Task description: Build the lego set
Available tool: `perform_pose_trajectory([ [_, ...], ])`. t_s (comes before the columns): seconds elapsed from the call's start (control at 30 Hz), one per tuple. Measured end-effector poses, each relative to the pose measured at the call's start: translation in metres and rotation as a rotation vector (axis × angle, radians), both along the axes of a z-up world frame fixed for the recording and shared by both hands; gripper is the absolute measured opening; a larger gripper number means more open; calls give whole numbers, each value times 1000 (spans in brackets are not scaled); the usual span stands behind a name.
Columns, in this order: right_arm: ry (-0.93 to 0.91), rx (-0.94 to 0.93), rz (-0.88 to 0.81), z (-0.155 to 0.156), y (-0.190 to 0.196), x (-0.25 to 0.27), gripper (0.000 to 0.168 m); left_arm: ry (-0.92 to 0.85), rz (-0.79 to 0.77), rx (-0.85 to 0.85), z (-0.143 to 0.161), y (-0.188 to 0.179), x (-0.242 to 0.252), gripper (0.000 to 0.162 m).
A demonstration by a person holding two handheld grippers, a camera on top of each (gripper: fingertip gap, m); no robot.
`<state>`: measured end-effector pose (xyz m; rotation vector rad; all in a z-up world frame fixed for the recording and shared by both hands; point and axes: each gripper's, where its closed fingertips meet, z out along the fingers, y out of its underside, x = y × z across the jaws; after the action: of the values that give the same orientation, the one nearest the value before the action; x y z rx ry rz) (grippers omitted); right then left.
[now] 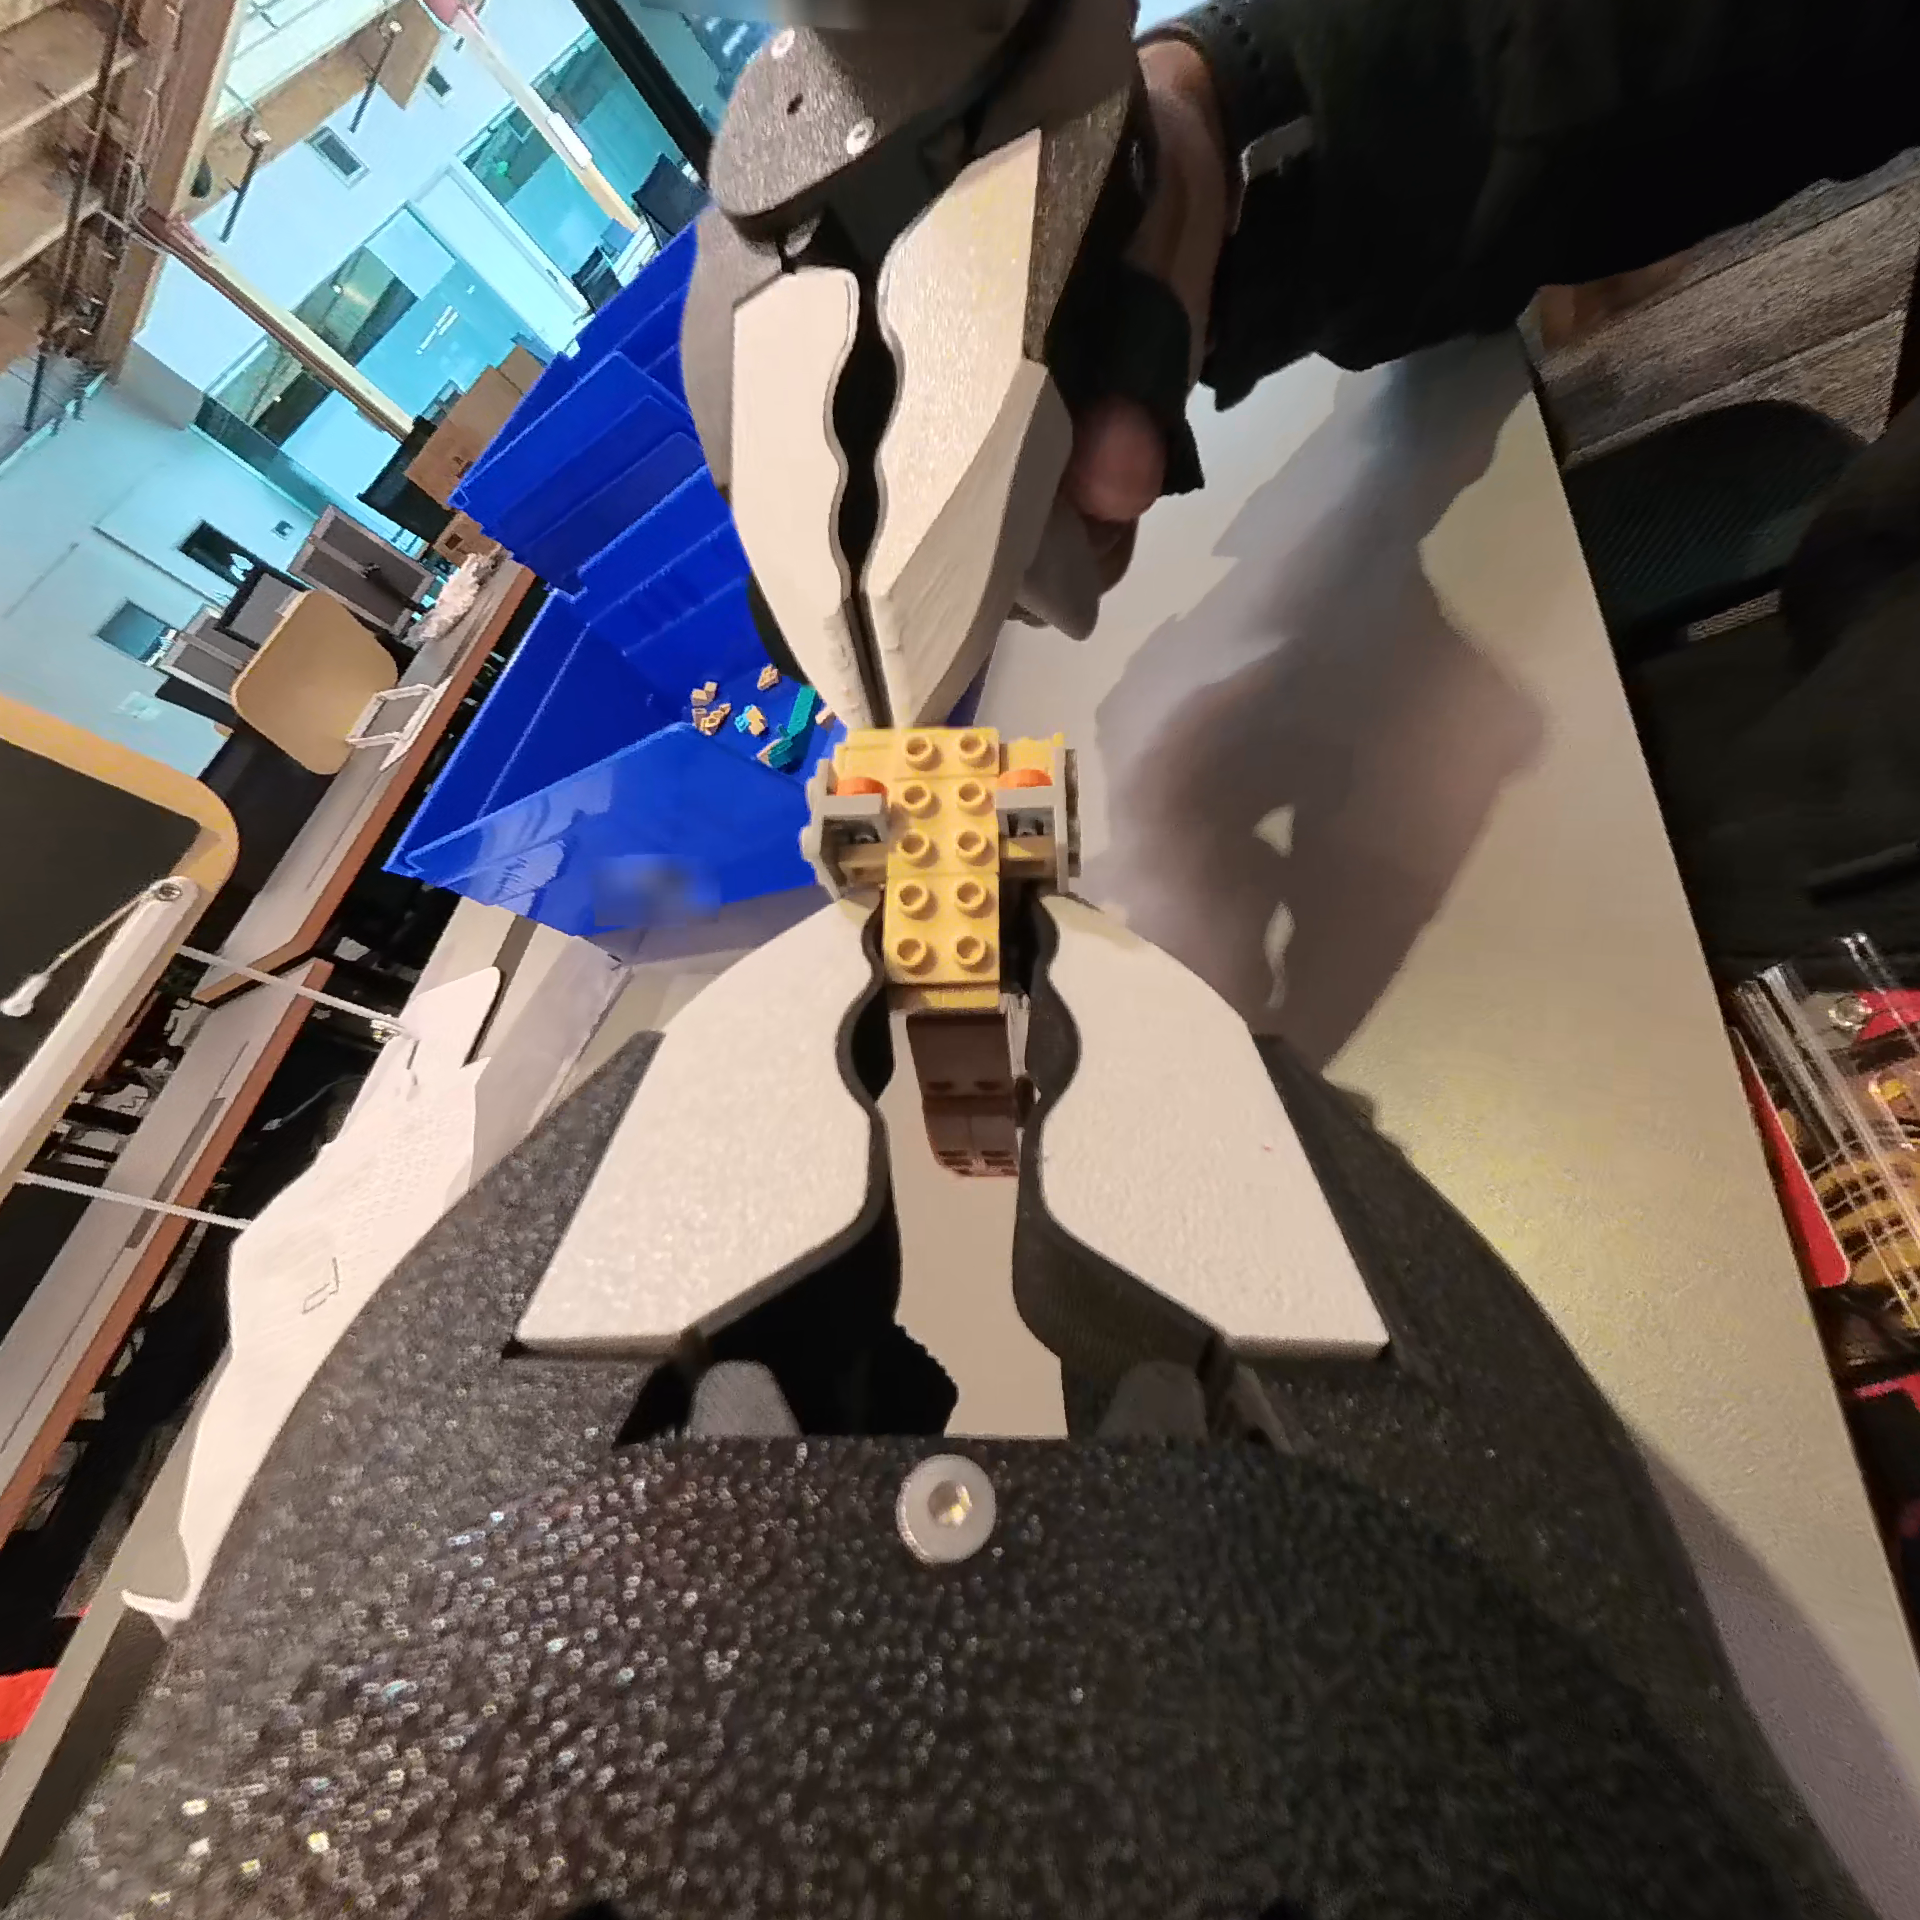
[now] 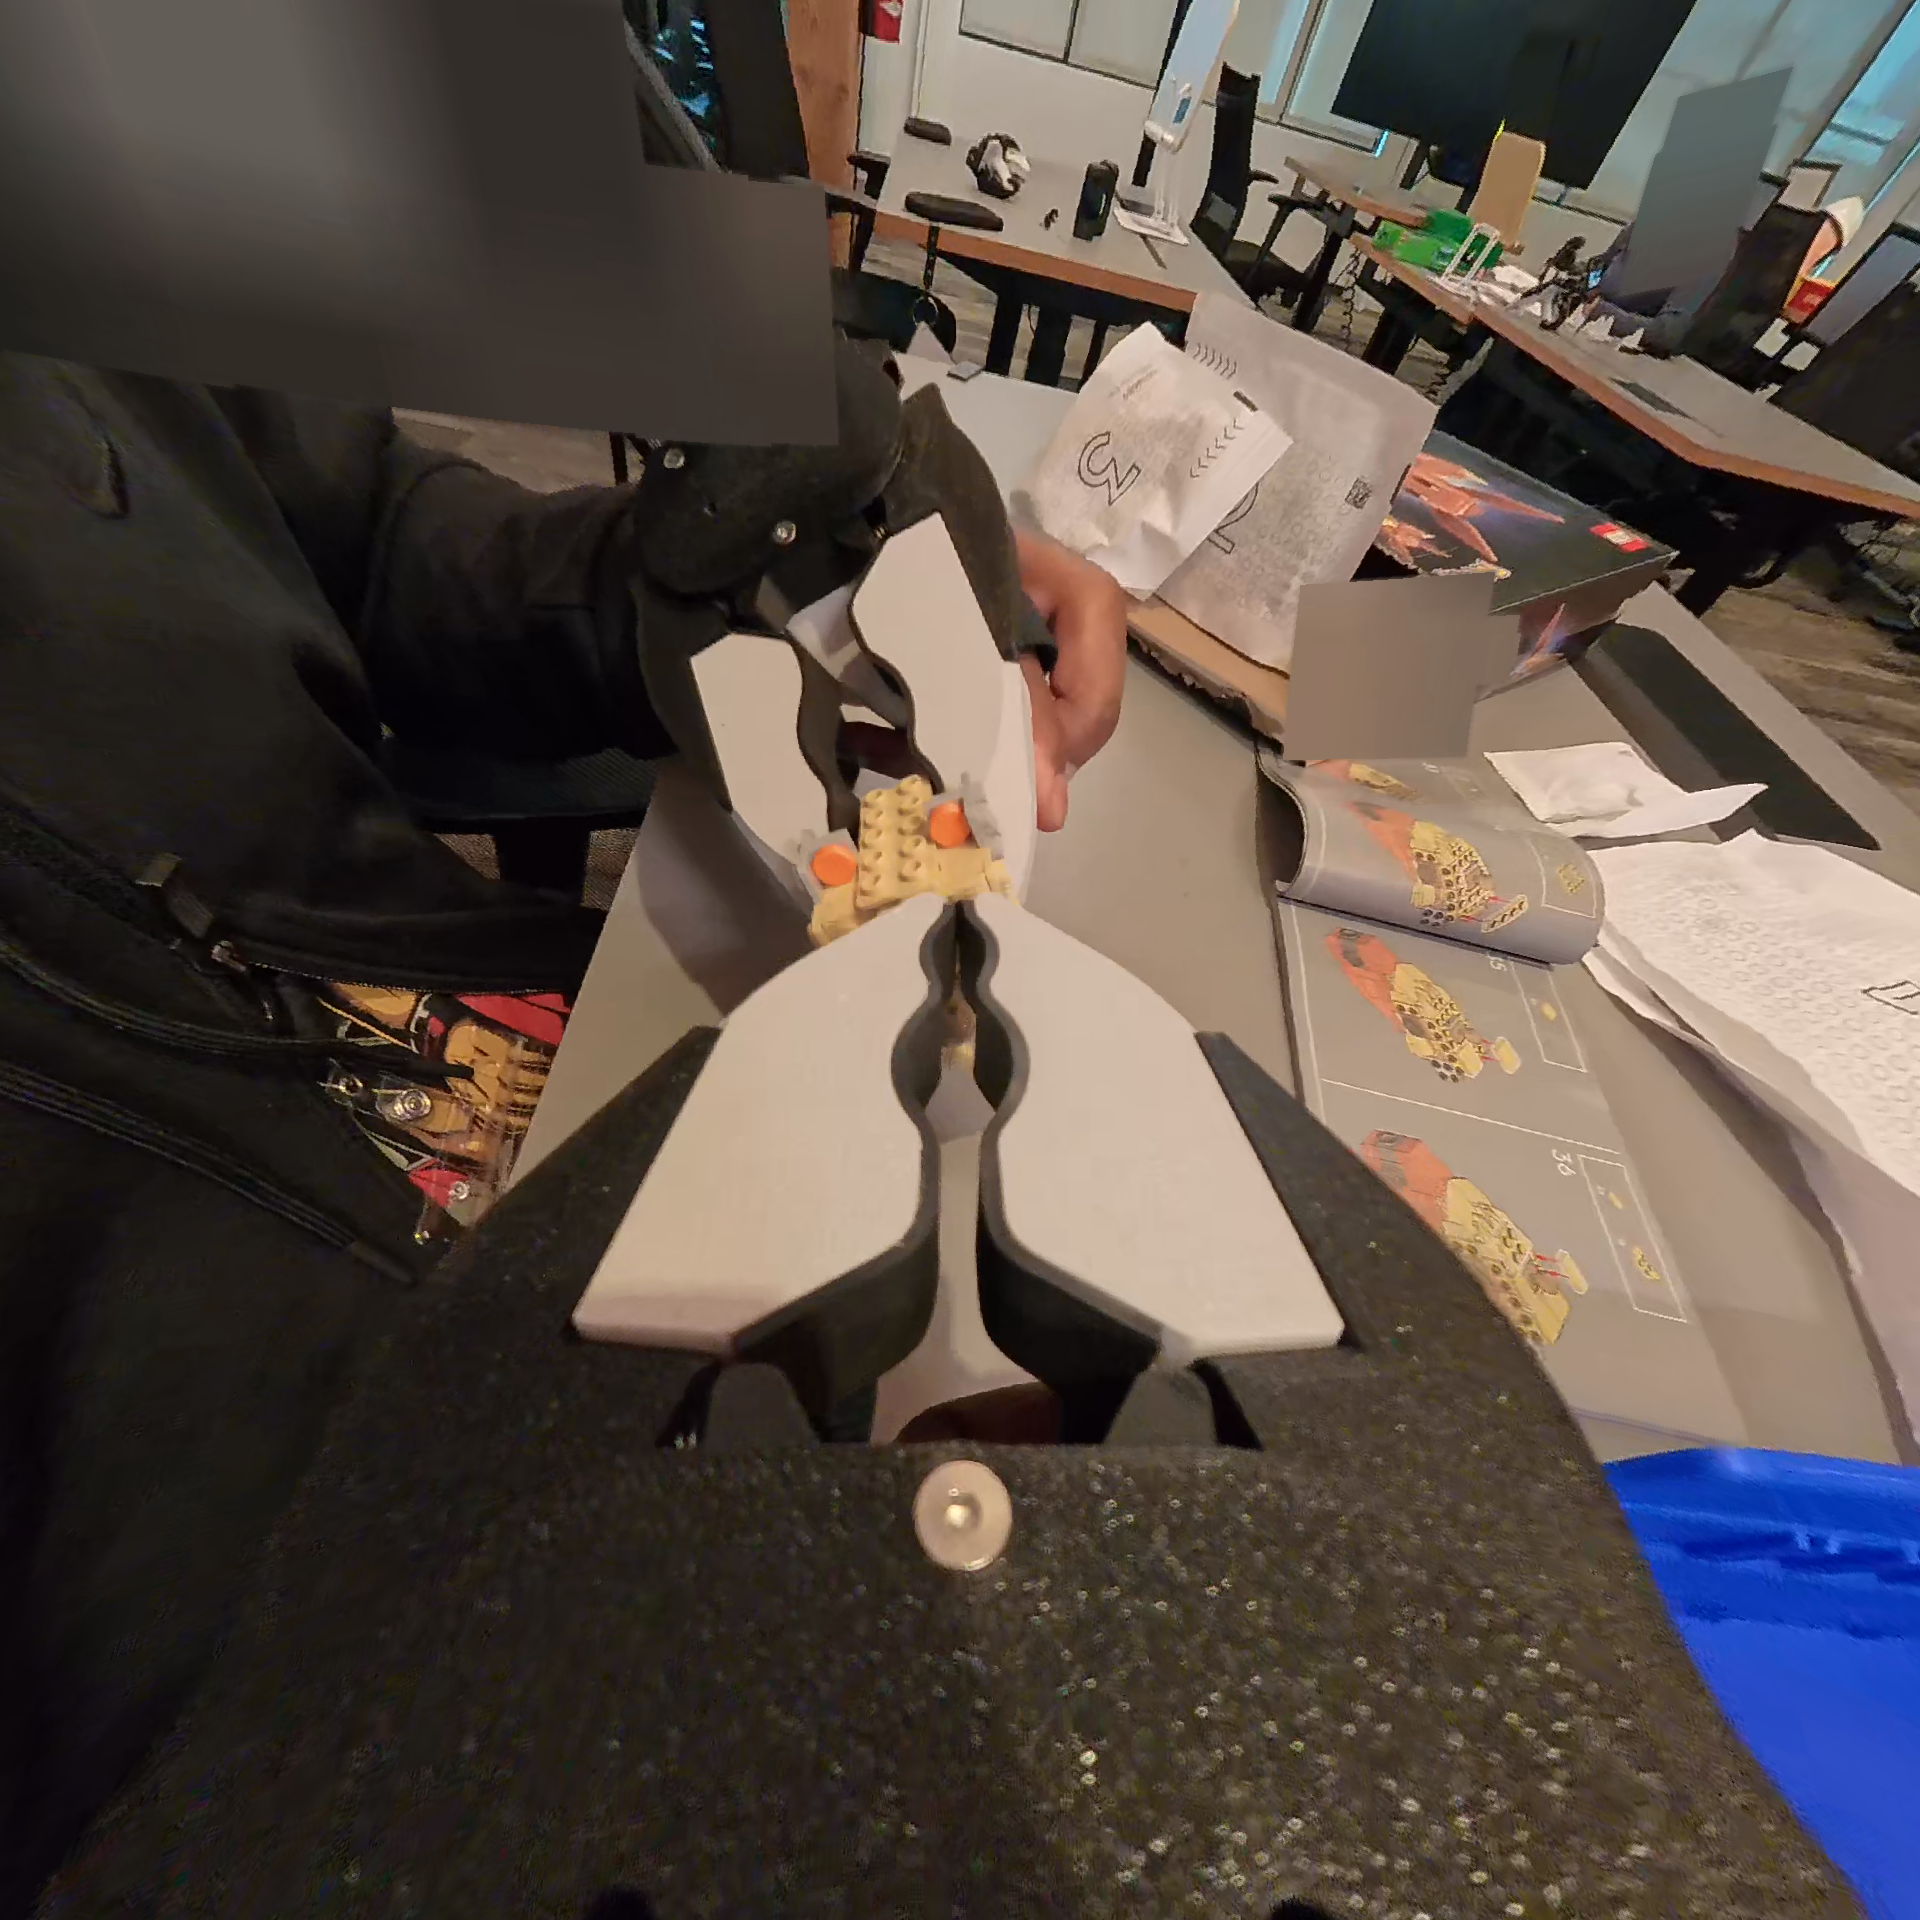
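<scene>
Lego sub-assembly [image 1: 940, 862] sitting in mid-air over grey counter [image 1: 1475, 935], tan studded plate with orange rounds and grey side brackets. Left hand-held gripper [image 1: 951, 935] clamping its lower end, right hand-held gripper [image 2: 956, 914] pinching far edge with tips closed. Looking like early-to-mid build: instruction booklet [image 2: 1444, 997] lying open, loose pieces waiting in blue bin [image 1: 623, 790]. Printed paper bags [image 2: 1195, 468] and set box [image 2: 1507, 561] nearby, not quoting print.

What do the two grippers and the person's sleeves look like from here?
Both the left gripper and right gripper have pale grey flat fingers with wavy inner edges on speckled black bodies, each with a silver screw. The person wears black sleeves.
</scene>
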<state>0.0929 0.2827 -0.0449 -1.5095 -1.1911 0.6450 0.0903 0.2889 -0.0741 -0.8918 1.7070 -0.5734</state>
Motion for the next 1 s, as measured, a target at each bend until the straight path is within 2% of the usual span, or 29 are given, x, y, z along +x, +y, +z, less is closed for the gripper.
perform_pose_trajectory([
  [0.67, -62, -23, -23, -13, 3, 2, 0, 107, 50, 91, -9, 5, -1, 21],
  [1.0, -13, -51, -25, -9, 3, 1, 0, 21, 30, 42, -7, 3, 1, 21],
])
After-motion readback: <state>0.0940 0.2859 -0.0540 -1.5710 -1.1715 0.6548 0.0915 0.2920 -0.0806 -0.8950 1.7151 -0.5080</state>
